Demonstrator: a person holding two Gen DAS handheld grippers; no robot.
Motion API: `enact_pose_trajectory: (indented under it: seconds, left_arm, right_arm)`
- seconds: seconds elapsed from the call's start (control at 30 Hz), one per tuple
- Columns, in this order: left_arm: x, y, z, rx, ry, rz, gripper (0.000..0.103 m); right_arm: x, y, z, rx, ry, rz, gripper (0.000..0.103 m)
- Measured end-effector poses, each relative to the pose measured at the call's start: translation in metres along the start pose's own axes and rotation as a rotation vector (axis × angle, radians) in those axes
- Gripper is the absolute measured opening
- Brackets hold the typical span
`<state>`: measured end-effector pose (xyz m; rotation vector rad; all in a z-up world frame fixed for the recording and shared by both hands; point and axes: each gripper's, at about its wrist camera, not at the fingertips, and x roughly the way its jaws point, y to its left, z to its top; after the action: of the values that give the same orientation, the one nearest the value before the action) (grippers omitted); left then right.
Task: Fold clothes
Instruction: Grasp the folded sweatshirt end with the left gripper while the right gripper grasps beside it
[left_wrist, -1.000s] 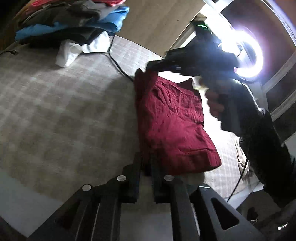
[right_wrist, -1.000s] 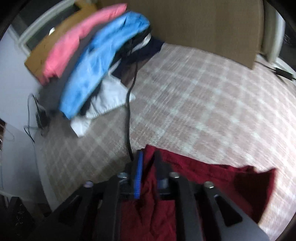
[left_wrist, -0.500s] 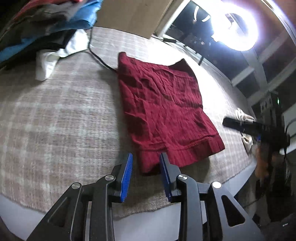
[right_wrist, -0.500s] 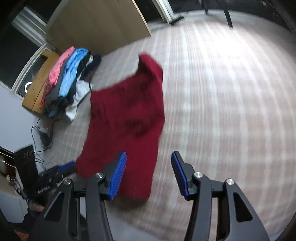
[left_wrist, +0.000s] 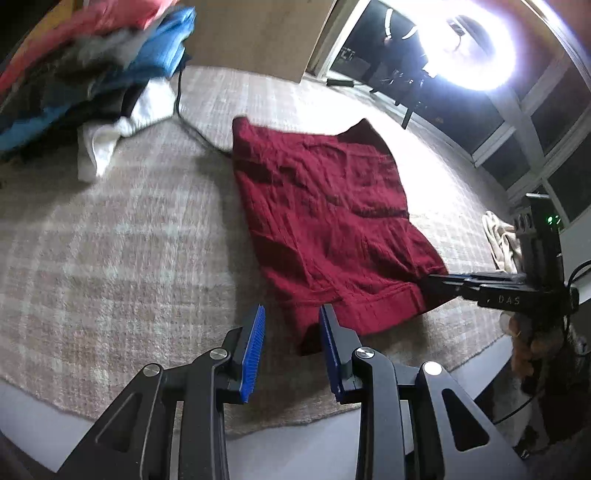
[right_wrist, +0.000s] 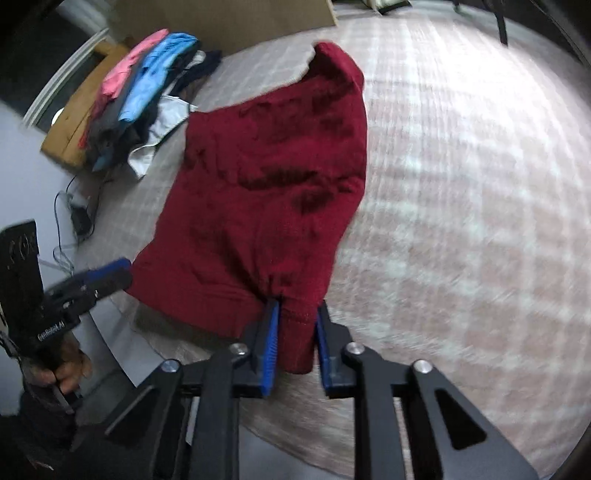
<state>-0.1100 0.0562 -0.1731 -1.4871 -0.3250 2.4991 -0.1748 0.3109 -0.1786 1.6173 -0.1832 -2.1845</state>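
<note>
Grippers line up on the hem for the next fold

The red garment (left_wrist: 325, 221) lies flat on the checked rug (left_wrist: 110, 229). The left gripper (left_wrist: 290, 345), jaws wide and empty, approaches its 6 o'clock hem; the right gripper (right_wrist: 295, 343) straddles a corner, unclamped.

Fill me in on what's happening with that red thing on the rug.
A person is folding clothes with a handheld claw in each hand. The dark red garment lies flat on the plaid rug. The right claw has its blue pads around the garment's near hem corner, though they look not fully closed. The left claw is open just short of the other near corner, gripping nothing. A pile of clothes waits at the rug's far edge.
</note>
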Motion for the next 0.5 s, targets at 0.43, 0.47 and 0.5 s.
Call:
enact_pose_trajectory:
  seconds: [0.43, 0.47, 0.5]
  left_arm:
    - [0.009, 0.002, -0.003, -0.126, 0.021, -0.003, 0.033]
    - [0.014, 0.0, -0.003, -0.12, 0.03, 0.002, 0.033]
    - [0.018, -0.003, -0.003, -0.116, 0.038, 0.004, 0.033]
  right_arm:
    - [-0.012, -0.021, 0.002, 0.047, -0.044, 0.09, 0.038]
    - [-0.009, -0.019, 0.003, 0.03, -0.044, 0.069, 0.038]
    - [-0.006, -0.017, 0.003, 0.015, -0.046, 0.051, 0.038]
